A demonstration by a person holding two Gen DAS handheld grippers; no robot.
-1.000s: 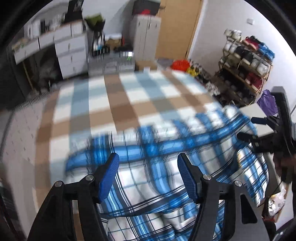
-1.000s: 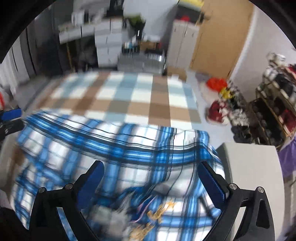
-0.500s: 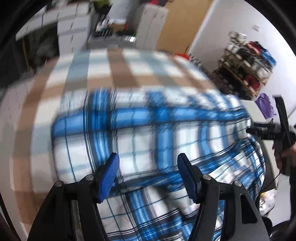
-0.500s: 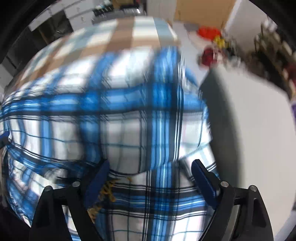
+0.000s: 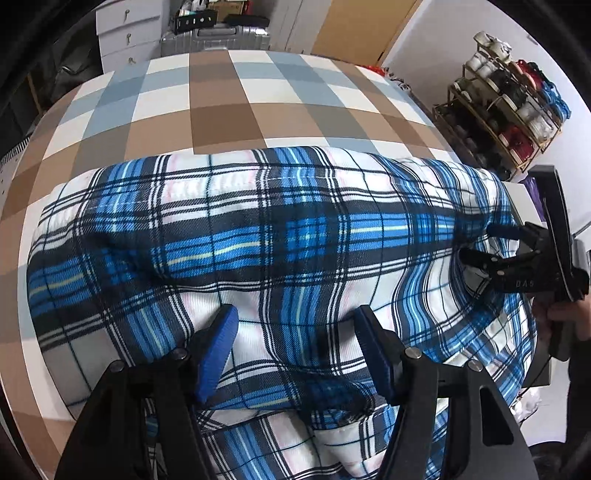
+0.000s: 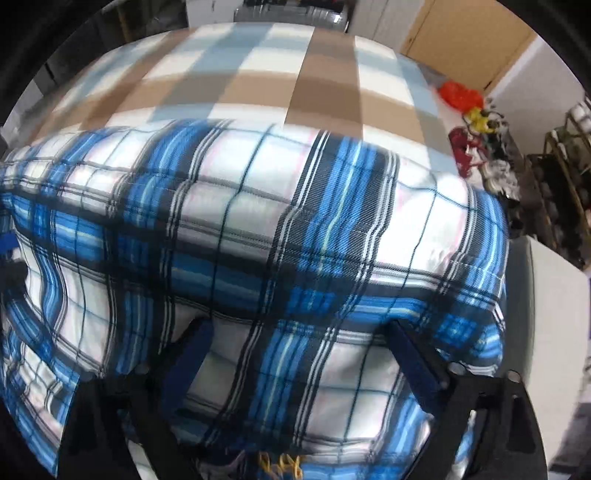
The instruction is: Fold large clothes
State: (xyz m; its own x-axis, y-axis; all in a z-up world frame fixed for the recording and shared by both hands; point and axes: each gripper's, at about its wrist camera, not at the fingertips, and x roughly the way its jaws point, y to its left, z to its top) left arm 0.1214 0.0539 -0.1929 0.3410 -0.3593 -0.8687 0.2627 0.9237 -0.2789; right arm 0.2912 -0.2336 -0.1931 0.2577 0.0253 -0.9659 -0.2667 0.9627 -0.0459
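A blue, white and black plaid garment (image 5: 280, 236) lies spread on a bed with a brown, blue and white checked cover (image 5: 221, 107). It also fills the right wrist view (image 6: 280, 236). My left gripper (image 5: 295, 332) is open, low over the garment's near part, its blue pads on either side of the cloth. My right gripper (image 6: 295, 347) is open, its fingers pressed close to a folded edge of the garment. In the left wrist view the right gripper (image 5: 480, 243) shows at the garment's right side.
A shoe rack (image 5: 513, 92) stands at the right by a white wall. White drawers (image 5: 125, 37) and a grey suitcase (image 5: 221, 35) stand beyond the bed's far end. A white surface (image 6: 554, 295) lies right of the garment. Red and yellow items (image 6: 465, 107) lie on the floor.
Both grippers have dropped down and moved in over the garment, which now fills more of each view. The jaws have stayed open.
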